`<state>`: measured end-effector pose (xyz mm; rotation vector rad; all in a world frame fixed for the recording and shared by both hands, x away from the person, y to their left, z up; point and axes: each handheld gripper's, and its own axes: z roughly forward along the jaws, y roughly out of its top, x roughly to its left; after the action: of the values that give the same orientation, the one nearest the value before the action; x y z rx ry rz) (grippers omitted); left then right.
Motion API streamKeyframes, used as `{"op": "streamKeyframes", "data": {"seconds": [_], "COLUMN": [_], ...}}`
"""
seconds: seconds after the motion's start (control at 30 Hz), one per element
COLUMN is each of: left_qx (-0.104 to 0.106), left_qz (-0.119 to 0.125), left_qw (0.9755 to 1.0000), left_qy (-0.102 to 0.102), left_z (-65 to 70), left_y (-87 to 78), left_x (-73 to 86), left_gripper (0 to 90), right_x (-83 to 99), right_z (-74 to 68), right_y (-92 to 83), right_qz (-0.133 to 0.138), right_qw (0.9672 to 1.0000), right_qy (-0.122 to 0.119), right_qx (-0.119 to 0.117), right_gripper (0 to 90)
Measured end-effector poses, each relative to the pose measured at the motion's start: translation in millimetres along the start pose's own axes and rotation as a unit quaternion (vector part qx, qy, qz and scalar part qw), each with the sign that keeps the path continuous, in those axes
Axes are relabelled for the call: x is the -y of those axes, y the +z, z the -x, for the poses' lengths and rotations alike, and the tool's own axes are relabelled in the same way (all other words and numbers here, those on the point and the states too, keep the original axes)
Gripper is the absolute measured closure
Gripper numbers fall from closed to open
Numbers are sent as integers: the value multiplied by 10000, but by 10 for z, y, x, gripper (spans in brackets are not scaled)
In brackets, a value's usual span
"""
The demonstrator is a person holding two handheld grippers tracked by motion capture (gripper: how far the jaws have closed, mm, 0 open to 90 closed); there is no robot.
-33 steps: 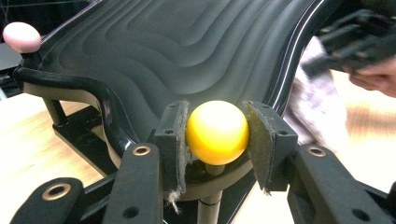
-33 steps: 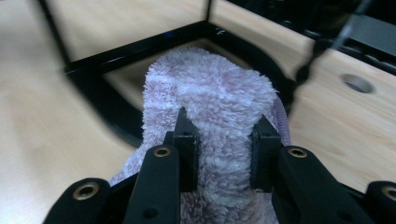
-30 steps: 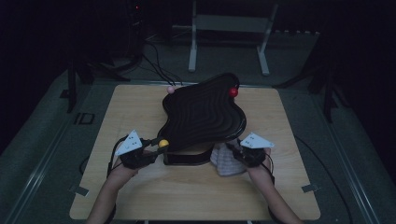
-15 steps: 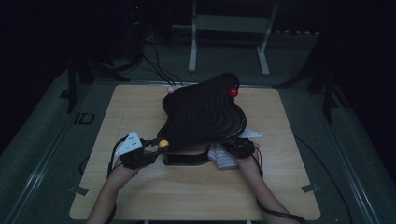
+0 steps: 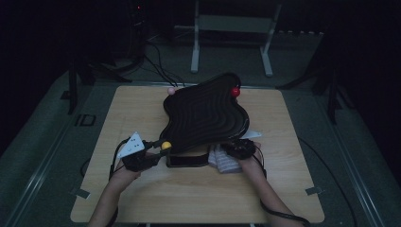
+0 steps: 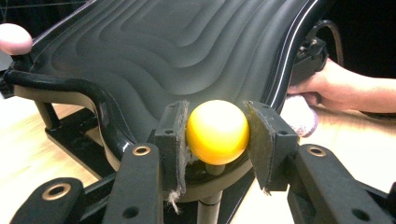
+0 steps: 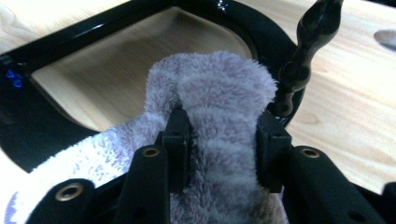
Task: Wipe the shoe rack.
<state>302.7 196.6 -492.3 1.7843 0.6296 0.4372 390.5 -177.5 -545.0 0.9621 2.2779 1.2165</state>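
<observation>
A black wavy board (image 5: 203, 113) stands tilted on a black base frame (image 5: 187, 161) on the wooden table (image 5: 132, 109). It carries a yellow ball (image 5: 166, 145) at its near left corner, a red ball (image 5: 235, 91) and a pink ball (image 5: 171, 90) at the far corners. My left gripper (image 6: 217, 137) is shut on the yellow ball (image 6: 217, 131), with the ribbed board (image 6: 177, 42) rising behind it. My right gripper (image 7: 224, 140) holds a fluffy purple-and-white cloth (image 7: 224, 98) over the base frame (image 7: 261, 37). Its jaws have just been opening, with the cloth bulging between the pads and touching both.
In the high view the cloth (image 5: 224, 160) lies under the board's near right edge, beside the right hand. A thin black rod (image 7: 303, 51) rises from the frame next to the cloth. Cables and a metal stand (image 5: 231, 28) are on the floor behind the table.
My right hand has moved left and down toward the board's near edge with the cloth. The left gripper has stayed on the yellow ball.
</observation>
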Motion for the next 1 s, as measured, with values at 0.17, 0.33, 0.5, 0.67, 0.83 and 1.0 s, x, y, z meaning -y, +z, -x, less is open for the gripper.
{"op": "streamKeyframes", "data": {"seconds": [0.17,0.33,0.5,0.67,0.83,1.0], "left_qx": [0,1,-4,-15,-11,17], "left_qz": [1,15,24,17,10,41], "left_qw": [10000,10000,10000,10000,10000,10000], "left_qy": [9,2,1,-4,4,-11], "left_z": [0,1,1,12,8,-1], "left_y": [0,2,4,5,2,4], "left_x": [2,6,9,7,5,14], "left_gripper": [597,597,597,597,597,597], "right_x": [-64,-91,17,84,95,37], "right_z": [29,93,58,-138,-259,-94], "right_y": [40,79,50,-13,-37,-22], "right_qz": [-103,-72,29,41,7,-39], "right_qw": [9999,9991,9987,9996,10000,9998], "right_qy": [35,348,496,296,4,163], "right_qx": [131,247,85,-17,-9,48], "right_gripper": [660,683,710,711,710,705]}}
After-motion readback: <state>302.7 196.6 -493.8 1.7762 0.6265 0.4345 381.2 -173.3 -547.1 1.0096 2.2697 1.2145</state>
